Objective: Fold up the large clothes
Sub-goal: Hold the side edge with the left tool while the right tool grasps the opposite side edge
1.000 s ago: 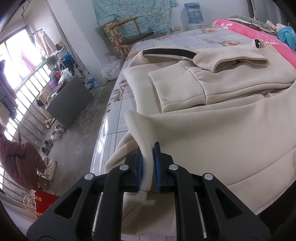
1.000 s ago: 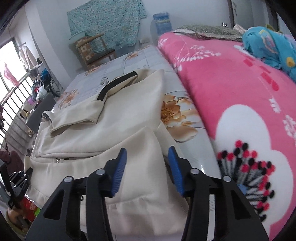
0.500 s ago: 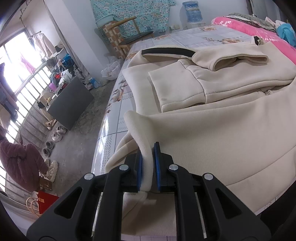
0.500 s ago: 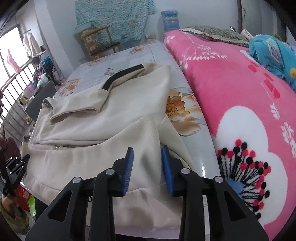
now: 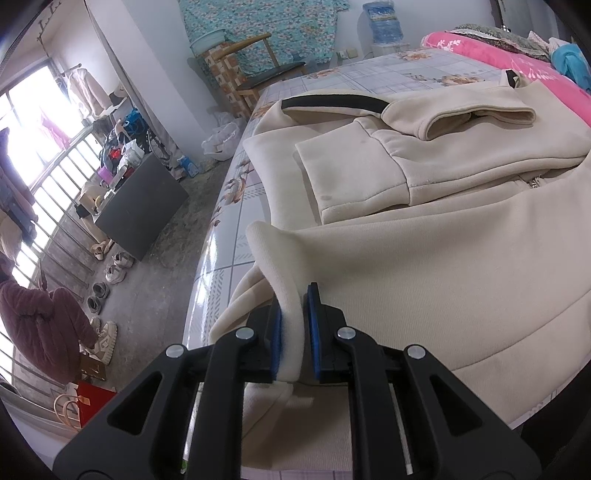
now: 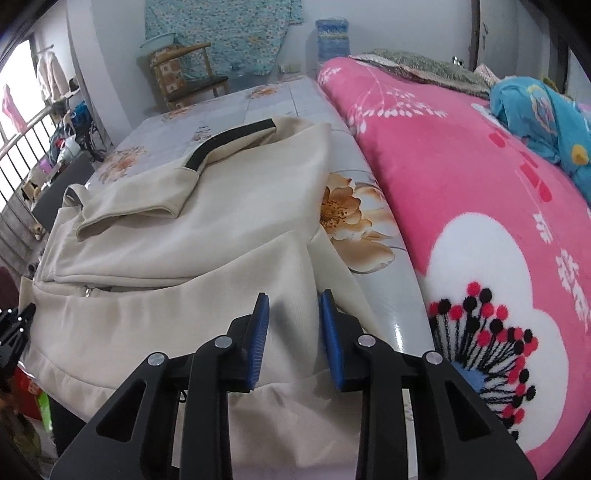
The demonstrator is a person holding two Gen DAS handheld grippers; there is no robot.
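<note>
A cream hooded jacket [image 5: 461,266] lies spread on a bed covered with a glossy flower-printed sheet [image 6: 280,99]; its black-edged hood [image 5: 332,101] points toward the far wall, and one sleeve [image 5: 476,118] is folded across its chest; just right of the jacket a pink fleece blanket [image 6: 461,177] with white blossoms lies along the bed, bearing red characters too distorted to read, and a turquoise cloth [image 6: 535,110] sits on the blanket's far end; beyond the jacket's hood a wooden chair [image 6: 184,74] stands against the wall under a hanging teal floral cloth [image 6: 221,33], with a water bottle [image 6: 332,37] to the chair's right; left of the jacket the concrete floor holds a dark cabinet [image 5: 144,206], rows of shoes [image 5: 110,266] and a barred window [image 5: 44,177]; the left hand-held gripper [image 5: 293,332] is clamped narrowly on the jacket's near left hem, a thick fold of cream fabric pinched upright between its blue pads [image 5: 313,328]; the right hand-held gripper [image 6: 295,339] straddles the near right edge of the jacket, its jaws having just been closing, a ridge of fabric between the blue pads [image 6: 260,339] with a gap left, so whether they press on it cannot be told.
</note>
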